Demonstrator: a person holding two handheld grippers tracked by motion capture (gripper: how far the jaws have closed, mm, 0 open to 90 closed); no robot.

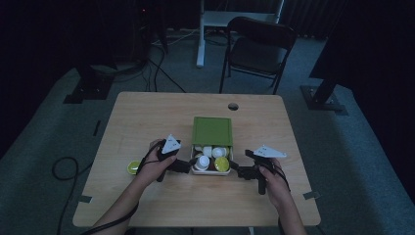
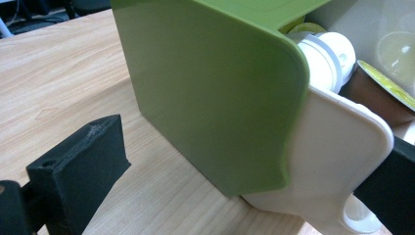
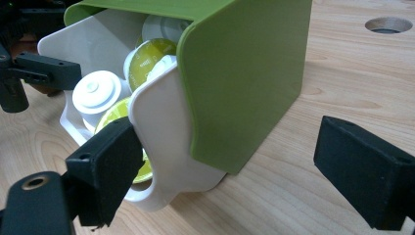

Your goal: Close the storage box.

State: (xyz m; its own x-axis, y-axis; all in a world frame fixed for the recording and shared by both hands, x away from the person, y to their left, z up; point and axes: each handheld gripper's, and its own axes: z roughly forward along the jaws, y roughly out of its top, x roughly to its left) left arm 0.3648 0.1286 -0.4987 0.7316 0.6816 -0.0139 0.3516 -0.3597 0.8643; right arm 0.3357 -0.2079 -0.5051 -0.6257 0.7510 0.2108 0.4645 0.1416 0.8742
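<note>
A green box (image 1: pixel 212 130) lies mid-table with its white drawer (image 1: pixel 210 172) slid out toward me. Inside the drawer are white capsules (image 1: pixel 203 161) and lime-lidded capsules (image 1: pixel 221 163). My left gripper (image 1: pixel 187 165) is at the drawer's left side. In the left gripper view it (image 2: pixel 235 181) is open and straddles the drawer wall (image 2: pixel 333 161) and the green box corner (image 2: pixel 210 98), one jaw inside the drawer. My right gripper (image 1: pixel 236 169) is at the drawer's right side. It (image 3: pixel 235 166) is open, with the drawer wall (image 3: pixel 166 132) and the green box (image 3: pixel 244 78) between its jaws.
A loose lime capsule (image 1: pixel 133 167) sits on the wooden table (image 1: pixel 147 122) left of my left hand. A round cable hole (image 1: pixel 233 106) is behind the box. A folding chair (image 1: pixel 258 49) stands beyond the table's far edge.
</note>
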